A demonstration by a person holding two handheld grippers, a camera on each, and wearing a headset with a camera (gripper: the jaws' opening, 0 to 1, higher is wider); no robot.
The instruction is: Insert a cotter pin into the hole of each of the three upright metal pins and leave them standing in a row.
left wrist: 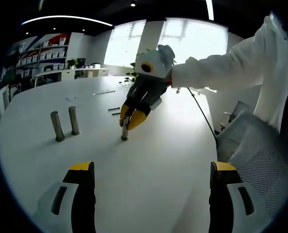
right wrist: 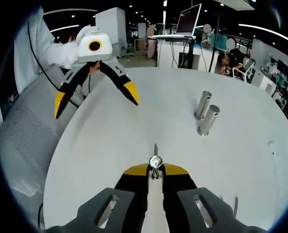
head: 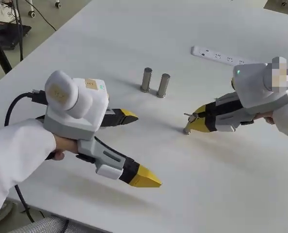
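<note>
1. The right gripper [head: 195, 122] has its tongs closed on a cotter pin [head: 188, 115] at the top of the third metal pin [head: 186, 130]. That pin stands on the white counter [head: 221, 189], off to one side of the first metal pin [head: 147, 79] and the second metal pin [head: 163, 85]. Those two stand upright just beside each other.
2. The left gripper [head: 136, 147] hangs over the near part of the counter with its tongs wide apart and nothing in them.
3. The step in hand looks like threading the wire through the third pin's hole. Keep the wire level and in line with the hole, and push straight along it with little force. The pin is slim and nothing steadies its foot, so a sideways nudge could topple it.
4. The idle left tongs could brace the lower shaft while the right ones push.
5. The first two pins seem to carry no cotter yet, though their holes are too small to make out. The third pin stands off their line, so it will probably need sliding over to make the row.
6. The left gripper view gives the side profile: the third pin stands upright with its foot on the counter, directly under the right tongs' yellow tips.
7. The right gripper view looks along the wire instead. A thin end pokes out beyond the tips, with a small round part at them. I cannot tell whether that part is the cotter's loop or the pin's top.
8. The head view takes in a power strip [head: 216, 56] lying beyond the pins.
</note>
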